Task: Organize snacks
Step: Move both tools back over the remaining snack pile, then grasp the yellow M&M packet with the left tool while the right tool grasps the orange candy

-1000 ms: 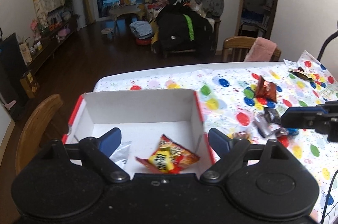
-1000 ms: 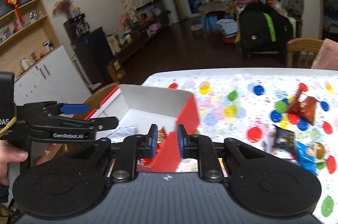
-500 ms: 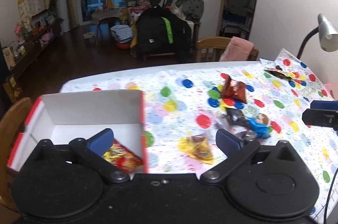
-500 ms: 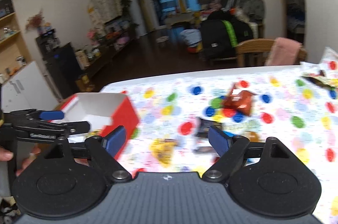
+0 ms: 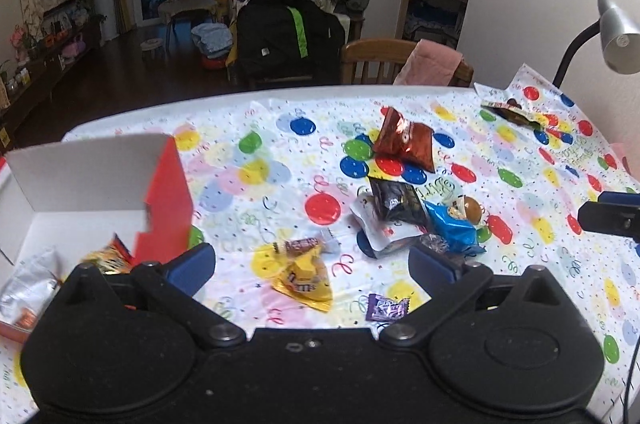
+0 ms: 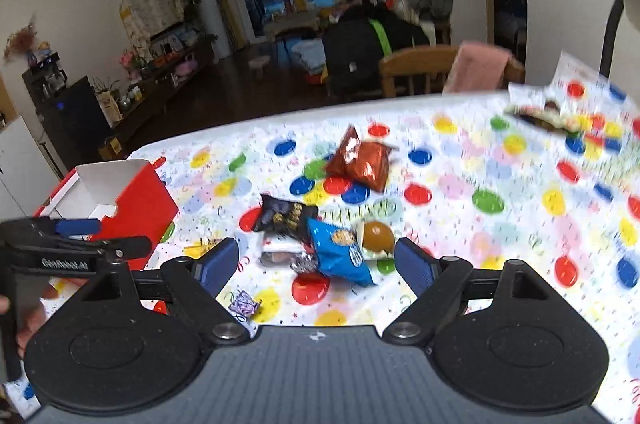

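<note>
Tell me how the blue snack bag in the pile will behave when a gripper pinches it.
The blue snack bag looks puffy and crinkled, so it will probably squash and flex rather than stay stiff. Its glossy film may slip between the pads. It overlaps the black packet, so lifting it could drag that neighbour along.

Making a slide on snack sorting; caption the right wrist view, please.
Open right tongs hover over a blue snack packet on the dotted tablecloth, red box at left.

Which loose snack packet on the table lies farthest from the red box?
The dark flat packet at the far right corner near the lamp. The other loose packets cluster mid-table, nearer the red box.
</note>
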A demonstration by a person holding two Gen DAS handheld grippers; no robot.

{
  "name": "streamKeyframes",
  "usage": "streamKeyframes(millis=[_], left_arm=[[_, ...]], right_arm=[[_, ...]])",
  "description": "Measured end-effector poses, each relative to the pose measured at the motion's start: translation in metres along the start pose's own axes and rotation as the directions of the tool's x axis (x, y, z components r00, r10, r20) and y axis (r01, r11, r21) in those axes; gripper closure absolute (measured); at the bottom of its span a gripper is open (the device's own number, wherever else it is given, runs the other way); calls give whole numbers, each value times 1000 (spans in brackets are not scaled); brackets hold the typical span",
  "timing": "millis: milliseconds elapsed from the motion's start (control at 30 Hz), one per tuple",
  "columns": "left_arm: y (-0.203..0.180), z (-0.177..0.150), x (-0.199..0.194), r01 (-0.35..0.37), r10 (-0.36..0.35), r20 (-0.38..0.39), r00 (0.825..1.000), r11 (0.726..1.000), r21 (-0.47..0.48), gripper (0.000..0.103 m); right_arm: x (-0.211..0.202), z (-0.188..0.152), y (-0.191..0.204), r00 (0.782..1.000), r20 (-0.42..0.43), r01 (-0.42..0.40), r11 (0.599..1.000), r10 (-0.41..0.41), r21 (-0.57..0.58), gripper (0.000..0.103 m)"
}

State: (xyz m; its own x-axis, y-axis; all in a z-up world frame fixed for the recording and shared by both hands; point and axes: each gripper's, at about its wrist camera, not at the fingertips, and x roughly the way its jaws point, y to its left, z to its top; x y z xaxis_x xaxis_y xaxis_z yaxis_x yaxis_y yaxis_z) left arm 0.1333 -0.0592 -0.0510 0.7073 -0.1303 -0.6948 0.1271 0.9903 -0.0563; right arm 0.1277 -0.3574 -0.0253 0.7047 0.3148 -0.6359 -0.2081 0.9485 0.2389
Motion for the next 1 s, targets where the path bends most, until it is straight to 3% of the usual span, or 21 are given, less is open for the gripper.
streamKeyframes(millis=[400, 633, 833, 933, 1000], left_arm=[[-11, -11, 60, -68, 66, -66, 996, 997, -32, 1], [-7, -11, 86, -106, 99, -105, 990, 993, -60, 7], [-10, -11, 97, -115, 106, -133, 985, 991, -64, 14], [-10, -11, 102, -115, 103, -147, 984, 991, -74, 17], [-10, -11, 105, -112, 98, -157, 983, 991, -80, 20]], right_arm=[[80, 8, -49, 991, -132, 38, 999, -39, -13, 18], [121, 18, -65, 984, -173, 32, 999, -35, -23, 18], [153, 20, -79, 976, -216, 22, 999, -13, 40, 18], [164, 21, -81, 975, -224, 16, 998, -3, 57, 24], [170, 20, -83, 971, -239, 15, 997, 3, 73, 34]])
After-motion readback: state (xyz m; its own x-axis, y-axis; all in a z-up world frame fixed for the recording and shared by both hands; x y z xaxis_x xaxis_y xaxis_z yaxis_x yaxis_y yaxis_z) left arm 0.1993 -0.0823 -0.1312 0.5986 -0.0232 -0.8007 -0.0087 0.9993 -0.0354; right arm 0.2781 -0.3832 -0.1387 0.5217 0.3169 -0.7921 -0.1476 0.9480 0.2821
